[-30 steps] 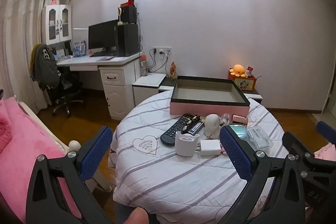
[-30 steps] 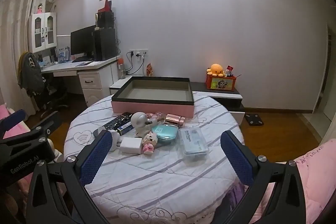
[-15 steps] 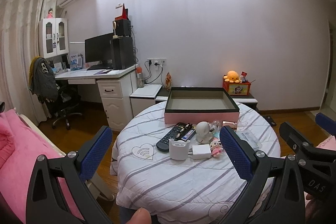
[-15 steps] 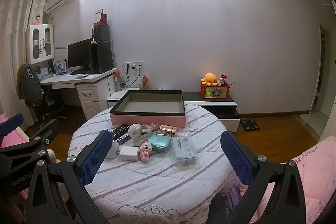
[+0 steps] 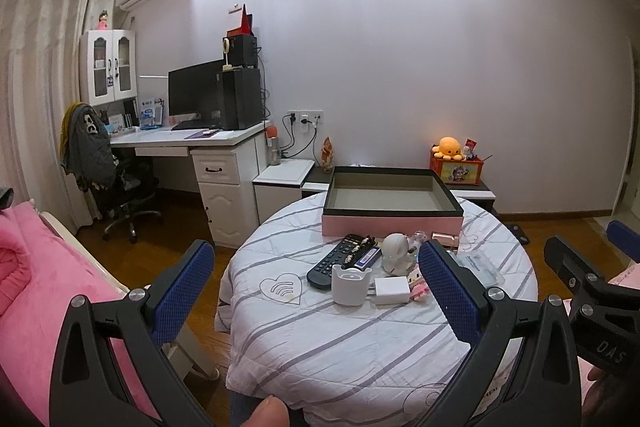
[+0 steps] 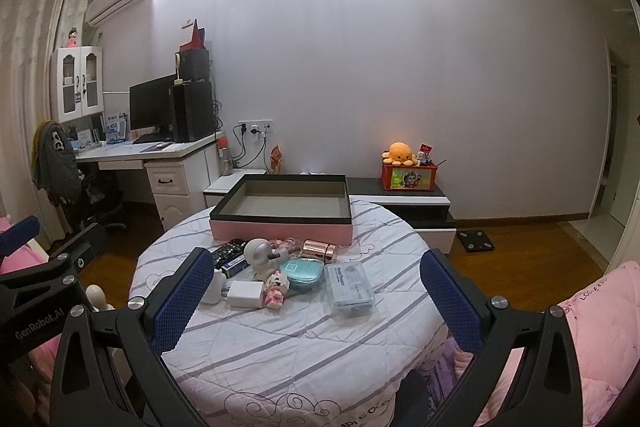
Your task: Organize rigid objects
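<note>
Across a round table [image 6: 304, 355] draped in a striped quilted cloth, a pink-sided tray [image 6: 282, 211] with a dark rim sits bare at the 12 o'clock edge, a cluster of small rigid objects just in front of it. Both grippers hang short of the table's 6 o'clock edge, the left gripper [image 5: 316, 291] and right gripper [image 6: 312, 287] each with blue pads spread wide and gripping nothing. Within the cluster, a clear plastic case [image 6: 349, 289] lies at 3 o'clock, a black remote [image 5: 334, 259] at 9 o'clock. Between them sit a teal case [image 6: 301, 271], a white round-headed figure [image 6: 258, 254], a white cup [image 5: 350, 284], a white charger [image 5: 391, 290] and a small pink toy [image 6: 275, 291], with rose-gold tubes [image 6: 318, 249] nearest the tray.
</note>
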The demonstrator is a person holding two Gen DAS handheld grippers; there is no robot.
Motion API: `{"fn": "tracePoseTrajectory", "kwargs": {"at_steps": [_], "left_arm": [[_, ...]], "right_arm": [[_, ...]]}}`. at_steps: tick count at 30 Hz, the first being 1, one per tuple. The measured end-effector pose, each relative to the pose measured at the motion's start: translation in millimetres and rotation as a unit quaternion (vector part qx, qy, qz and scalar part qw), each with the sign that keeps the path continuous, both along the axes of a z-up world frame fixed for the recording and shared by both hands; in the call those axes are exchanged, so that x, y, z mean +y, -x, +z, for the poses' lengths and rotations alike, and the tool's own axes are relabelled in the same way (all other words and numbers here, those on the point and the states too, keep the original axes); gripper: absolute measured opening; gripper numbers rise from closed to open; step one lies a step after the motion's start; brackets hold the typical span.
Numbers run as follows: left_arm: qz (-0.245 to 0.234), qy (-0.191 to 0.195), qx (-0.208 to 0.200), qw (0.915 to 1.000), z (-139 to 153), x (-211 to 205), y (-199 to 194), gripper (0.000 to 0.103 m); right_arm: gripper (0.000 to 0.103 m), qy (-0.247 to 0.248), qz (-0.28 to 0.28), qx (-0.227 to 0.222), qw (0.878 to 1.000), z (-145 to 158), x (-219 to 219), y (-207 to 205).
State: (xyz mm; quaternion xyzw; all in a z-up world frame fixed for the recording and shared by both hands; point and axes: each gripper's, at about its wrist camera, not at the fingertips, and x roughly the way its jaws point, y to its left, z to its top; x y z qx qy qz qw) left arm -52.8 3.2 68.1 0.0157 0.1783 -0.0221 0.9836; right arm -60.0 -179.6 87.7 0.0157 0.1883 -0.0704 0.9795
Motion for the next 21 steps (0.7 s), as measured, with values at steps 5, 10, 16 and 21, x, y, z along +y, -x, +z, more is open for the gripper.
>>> {"fn": "tracePoseTrajectory", "kwargs": {"at_steps": [5,10,16,21], "left_arm": [[0.000,0.000,-0.001,1.0000,-0.4,0.3,0.5,0.103],[0.000,0.003,0.002,1.0000,-2.6,1.2,-2.6,0.103],[-0.001,0.005,0.004,1.0000,-4.2,1.9,-3.4,0.103],[-0.001,0.005,0.005,1.0000,-5.9,2.2,-4.2,0.103]], "right_arm": [[0.103,0.003,0.003,0.001,1.000,1.3,0.2,0.3],[0.103,0.004,0.004,0.001,1.000,1.6,0.4,0.2],[0.103,0.004,0.004,0.002,1.000,1.9,0.4,0.1],[0.103,0.004,0.005,0.002,1.000,1.8,1.9,-0.4]]}}
